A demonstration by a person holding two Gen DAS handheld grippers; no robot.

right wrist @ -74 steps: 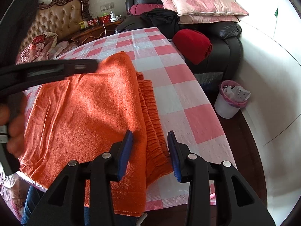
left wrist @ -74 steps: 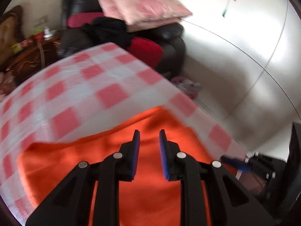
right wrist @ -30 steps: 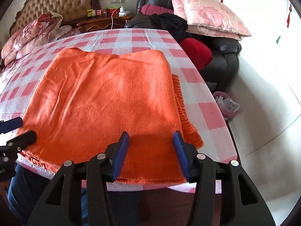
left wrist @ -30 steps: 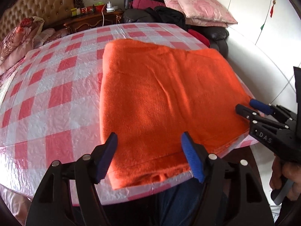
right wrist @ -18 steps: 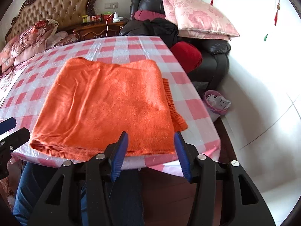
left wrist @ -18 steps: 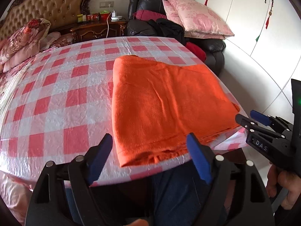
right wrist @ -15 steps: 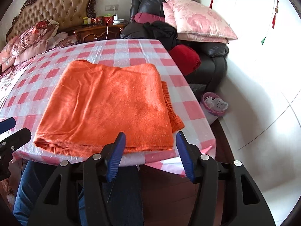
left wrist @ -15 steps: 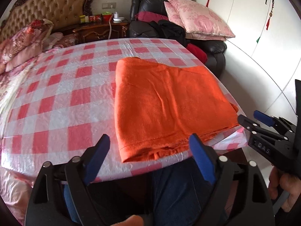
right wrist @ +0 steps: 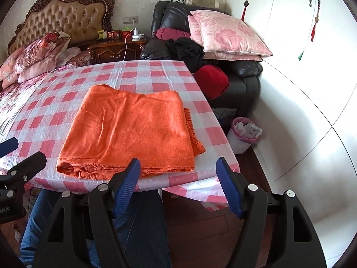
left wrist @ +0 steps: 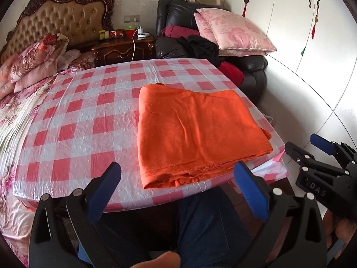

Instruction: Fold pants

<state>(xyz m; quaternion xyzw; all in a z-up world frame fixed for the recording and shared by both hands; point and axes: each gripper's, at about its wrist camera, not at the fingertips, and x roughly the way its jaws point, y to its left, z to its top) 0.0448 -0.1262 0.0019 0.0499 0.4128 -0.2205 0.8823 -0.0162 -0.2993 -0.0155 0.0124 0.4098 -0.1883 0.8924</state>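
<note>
Folded orange pants (left wrist: 196,134) are seen flat on the checked table (left wrist: 73,131); the left gripper (left wrist: 177,192) and right gripper (right wrist: 177,185) are held clear, jaws opening, nothing between them.

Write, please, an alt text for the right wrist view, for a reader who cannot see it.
Folded orange pants lie flat on a table with a pink checked tablecloth, near its front edge. The right gripper is in front of the table with nothing between its opening jaws, and the left gripper shows at the left edge.
</note>
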